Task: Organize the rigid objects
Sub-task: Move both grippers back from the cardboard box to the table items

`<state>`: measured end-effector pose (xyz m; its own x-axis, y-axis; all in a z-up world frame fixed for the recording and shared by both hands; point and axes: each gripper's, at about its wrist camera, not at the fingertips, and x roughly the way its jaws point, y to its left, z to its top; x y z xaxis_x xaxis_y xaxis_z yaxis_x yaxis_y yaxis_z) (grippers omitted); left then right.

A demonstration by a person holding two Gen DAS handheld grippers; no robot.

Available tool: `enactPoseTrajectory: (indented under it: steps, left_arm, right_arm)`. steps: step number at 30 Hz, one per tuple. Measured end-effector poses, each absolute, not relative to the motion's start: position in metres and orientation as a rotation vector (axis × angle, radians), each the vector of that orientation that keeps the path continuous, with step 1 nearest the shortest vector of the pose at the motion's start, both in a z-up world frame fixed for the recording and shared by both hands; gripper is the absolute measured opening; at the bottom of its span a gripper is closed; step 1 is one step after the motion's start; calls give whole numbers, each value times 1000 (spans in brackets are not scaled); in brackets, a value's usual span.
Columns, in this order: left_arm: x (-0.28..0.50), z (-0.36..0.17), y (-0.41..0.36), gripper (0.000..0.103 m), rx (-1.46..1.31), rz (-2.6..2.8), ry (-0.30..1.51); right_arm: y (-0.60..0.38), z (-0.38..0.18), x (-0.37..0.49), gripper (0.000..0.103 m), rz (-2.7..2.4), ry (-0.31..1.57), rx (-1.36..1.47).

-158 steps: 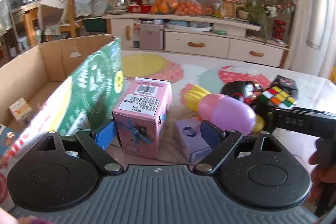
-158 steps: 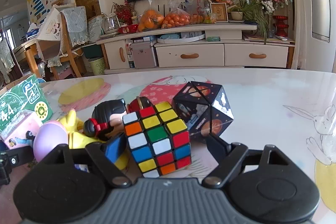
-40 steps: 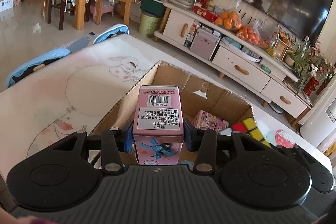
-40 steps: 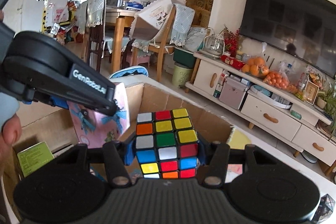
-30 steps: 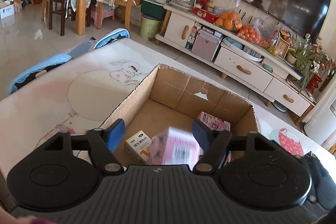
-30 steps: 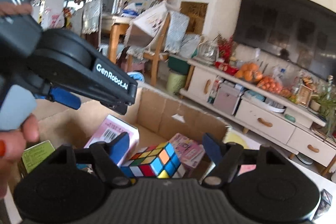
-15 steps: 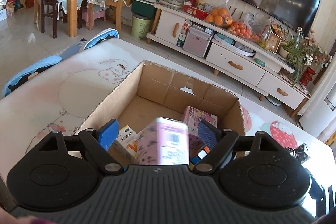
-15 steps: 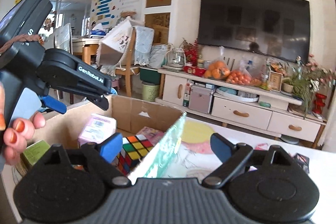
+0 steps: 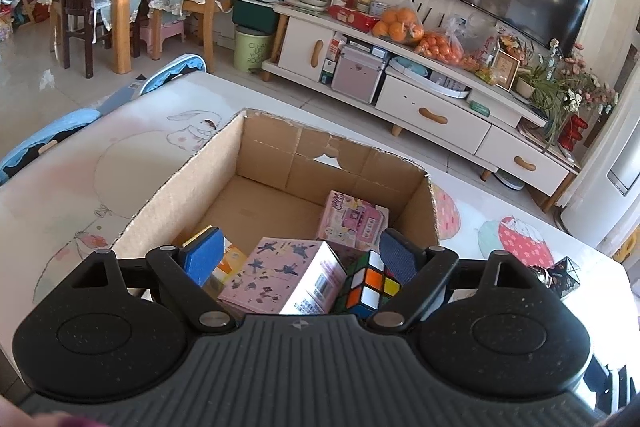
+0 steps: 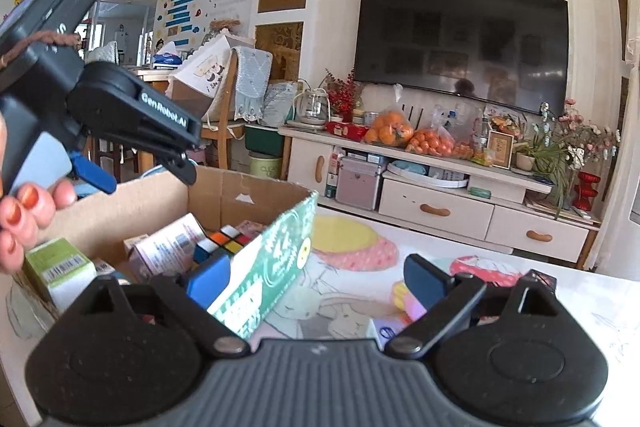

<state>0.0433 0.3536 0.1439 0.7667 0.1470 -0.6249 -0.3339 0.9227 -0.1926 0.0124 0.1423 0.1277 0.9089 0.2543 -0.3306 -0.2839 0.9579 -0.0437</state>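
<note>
Both tools, your left tool (image 9: 298, 259) and right tool (image 10: 318, 281), gape empty, jaws just widened, with the carton (image 9: 286, 277) and cube (image 9: 368, 279) lying in the box (image 9: 264, 151), so lift clear of its green flap (image 10: 268, 267) before reaching onward.

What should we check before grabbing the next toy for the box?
1. Left hand-held gripper empty, jaws wide after just opening: ok.
2. Right hand-held gripper empty, jaws just opened too: ok.
3. Pink carton lying inside the box: ok.
4. Cube inside the box beside the carton: ok.
5. Room left in the box, bare floor at the far end: ok.
6. Next toy in clear reach: cannot tell; the dark puzzle sits on the table to the right, other toys mostly hidden behind the right gripper.
</note>
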Motion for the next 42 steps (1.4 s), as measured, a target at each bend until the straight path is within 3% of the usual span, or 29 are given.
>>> enactPoseTrajectory:
  steps: [29, 39, 42]
  left_arm:
    - [33, 140, 337, 103, -178, 155, 664]
    - [32, 139, 332, 103, -127, 83, 649]
    - [33, 138, 332, 103, -121, 67, 644]
  right_arm:
    - [85, 87, 40, 96, 141, 381, -119]
    - [72, 71, 73, 76, 178, 419, -125]
    - [69, 68, 80, 63, 199, 424, -121]
